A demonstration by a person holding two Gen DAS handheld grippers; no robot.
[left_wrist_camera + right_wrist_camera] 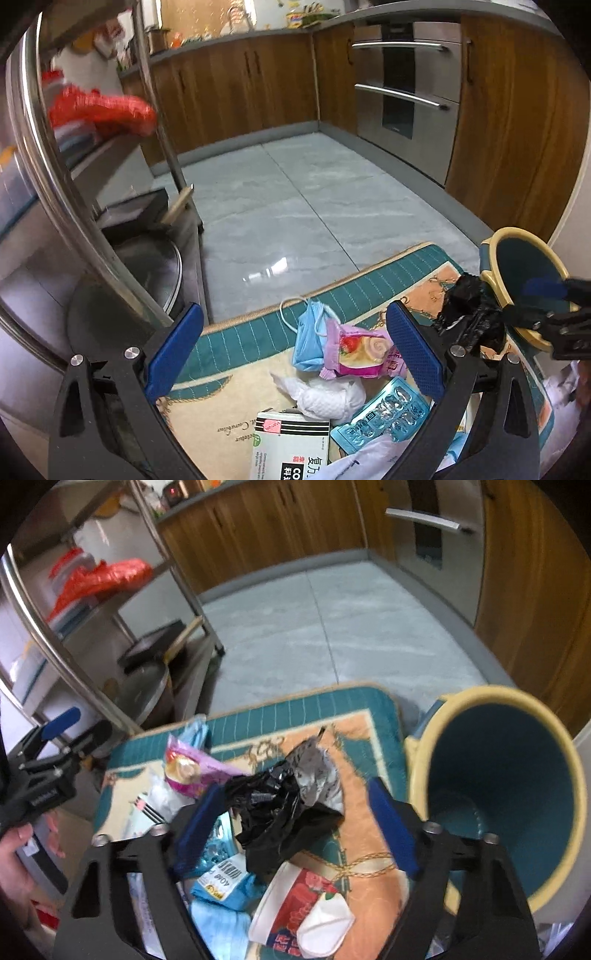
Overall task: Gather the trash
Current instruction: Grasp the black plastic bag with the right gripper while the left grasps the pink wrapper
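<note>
Right gripper [295, 827] hangs with its jaws apart around the black bag [280, 812], pads not yet pressing, our left gripper [295, 354] gaping over the wrappers. Nothing sits in the bin [509, 775] yet, so we judge the whole mat [369, 709] of litter remains.

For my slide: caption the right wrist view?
Open right gripper straddling a black plastic bag beside the bin.

Steel rack [162, 122], wooden cabinets [236, 81], oven [406, 92], tiled floor [295, 206].
</note>
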